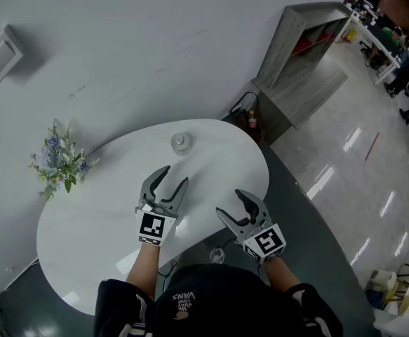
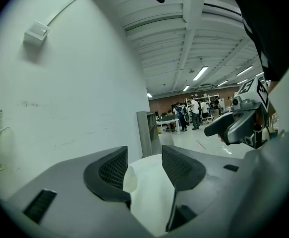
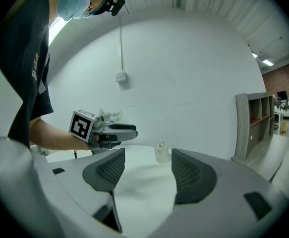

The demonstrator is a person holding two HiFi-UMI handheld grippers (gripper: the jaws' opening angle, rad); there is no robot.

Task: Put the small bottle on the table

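Big open-plan lab or workshop hall, not a home. Glossy grey floor (image 1: 351, 177) with light glare at right of the head view. Work desks (image 1: 390, 44) with people at the upper right. Open grey shelf unit (image 1: 299, 62) against a plain white wall (image 1: 155, 41). Long ceiling strip lights (image 2: 200, 73) and more people standing far back (image 2: 194, 114) in the left gripper view. White table (image 1: 218, 163) at centre, flower bunch (image 1: 58, 161) at left.

Bottle (image 1: 181, 142) on table (image 1: 106, 209); flowers (image 1: 58, 161) left
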